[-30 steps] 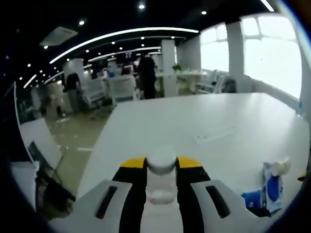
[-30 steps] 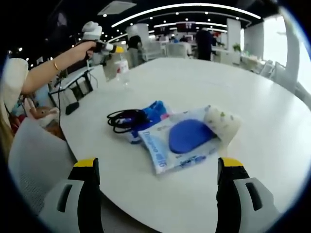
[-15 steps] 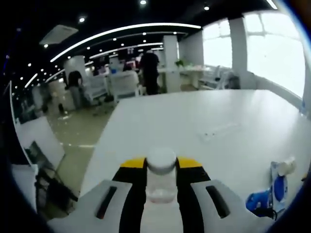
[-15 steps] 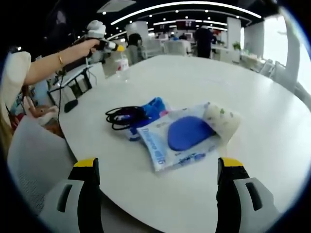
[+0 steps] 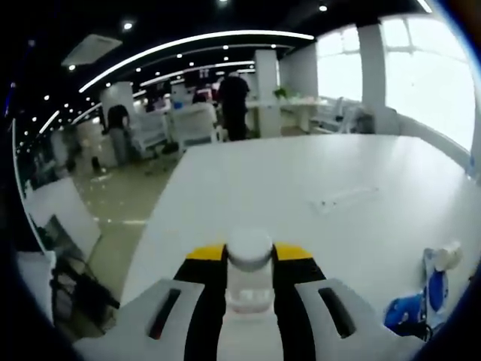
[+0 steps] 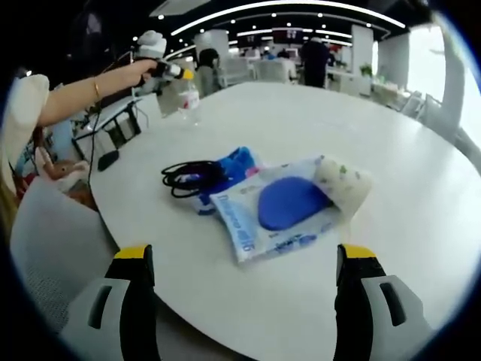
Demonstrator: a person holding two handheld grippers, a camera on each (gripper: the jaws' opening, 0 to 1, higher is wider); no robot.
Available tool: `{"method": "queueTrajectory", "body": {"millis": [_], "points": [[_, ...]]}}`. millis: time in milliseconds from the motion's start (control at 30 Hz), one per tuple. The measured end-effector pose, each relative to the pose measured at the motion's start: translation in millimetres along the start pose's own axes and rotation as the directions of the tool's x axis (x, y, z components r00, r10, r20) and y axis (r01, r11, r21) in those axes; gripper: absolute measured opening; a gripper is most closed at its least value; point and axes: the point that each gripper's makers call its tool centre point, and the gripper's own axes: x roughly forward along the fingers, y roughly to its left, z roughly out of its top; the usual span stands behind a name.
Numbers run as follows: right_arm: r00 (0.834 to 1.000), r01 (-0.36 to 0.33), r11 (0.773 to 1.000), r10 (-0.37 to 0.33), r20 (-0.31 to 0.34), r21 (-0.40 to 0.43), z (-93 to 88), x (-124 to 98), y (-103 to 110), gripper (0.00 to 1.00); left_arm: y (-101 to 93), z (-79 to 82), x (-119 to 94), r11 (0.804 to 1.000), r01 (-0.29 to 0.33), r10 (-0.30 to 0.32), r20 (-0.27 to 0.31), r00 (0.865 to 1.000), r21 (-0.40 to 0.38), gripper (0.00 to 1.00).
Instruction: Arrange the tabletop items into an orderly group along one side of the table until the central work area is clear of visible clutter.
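I am pinching a clear bottle (image 5: 249, 271) in my left tongs (image 5: 249, 259) above the white surface (image 6: 301, 128) (right tongs (image 6: 244, 282) spread wide, facing the blue packet (image 6: 282, 207)).

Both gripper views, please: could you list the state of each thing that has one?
left gripper: shut on the clear bottle
clear bottle: capped, upright, held
right gripper: open, empty
black cable: coiled, lying on table
plastic packet: flat on the table
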Motion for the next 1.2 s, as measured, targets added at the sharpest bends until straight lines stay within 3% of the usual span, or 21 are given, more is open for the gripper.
{"method": "queueTrajectory", "body": {"millis": [233,600,767,1067,1200], "points": [[1.000,0.005,1.000,-0.005,0.002,0.000,0.3,0,-1,0.99,3.3,-7.0,2,1.000,0.002,-0.002,-0.004,1.000,-0.029,0.20],[1.000,0.004,1.000,-0.004,-0.001,-0.005,-0.2,0,-1,0.99,-7.7,-4.2,-2,1.000,-0.002,0.002,0.009,1.000,0.028,0.20],[1.000,0.006,1.000,-0.006,0.003,-0.004,0.8,0,-2,0.99,-1.9,-5.1,0,1.000,-0.019,0.019,0.004,1.000,0.006,0.20],[1.000,0.007,1.000,-0.007,0.008,-0.005,1.9,0,-3,0.99,9.7,-9.9,0,0.998,-0.045,0.046,-0.010,0.999,0.044,0.21],[1.000,0.010,1.000,-0.010,0.005,-0.005,1.2,0,-3,0.99,8.5,-10.9,2,0.999,-0.030,0.031,-0.010,0.999,0.031,0.21]]}}
